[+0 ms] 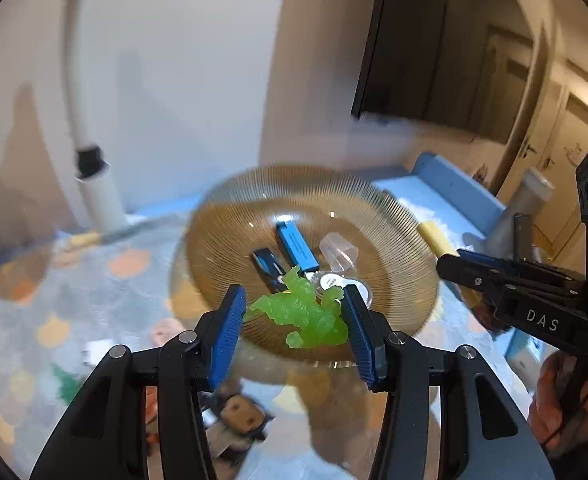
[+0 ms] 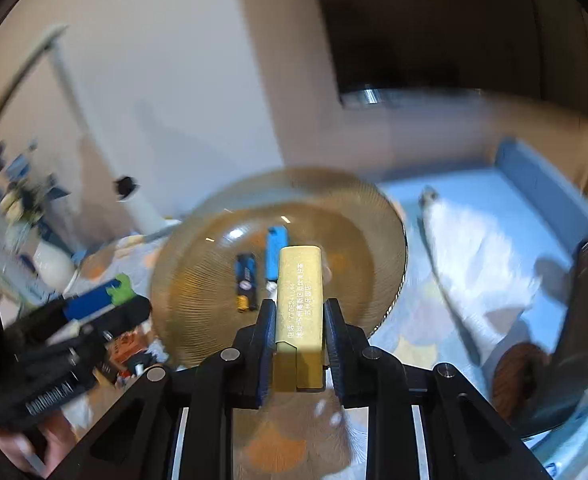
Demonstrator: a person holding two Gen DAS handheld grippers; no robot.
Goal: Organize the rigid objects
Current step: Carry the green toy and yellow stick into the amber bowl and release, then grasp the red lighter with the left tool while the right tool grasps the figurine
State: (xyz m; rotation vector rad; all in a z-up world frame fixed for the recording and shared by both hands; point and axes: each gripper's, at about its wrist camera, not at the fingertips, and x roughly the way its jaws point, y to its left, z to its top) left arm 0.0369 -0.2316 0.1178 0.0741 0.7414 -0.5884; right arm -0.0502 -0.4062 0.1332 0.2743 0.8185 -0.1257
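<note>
A green toy figure is clamped between the blue pads of the left gripper, held level above the near rim of the ribbed amber glass bowl. A gold rectangular lighter is gripped by the right gripper, pointed forward over the bowl, where a blue lighter and a dark lighter are lying.

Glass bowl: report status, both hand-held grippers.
Left hand-held gripper holds green toy over glass bowl. Right clamps gold bar. Nothing blocking.
</note>
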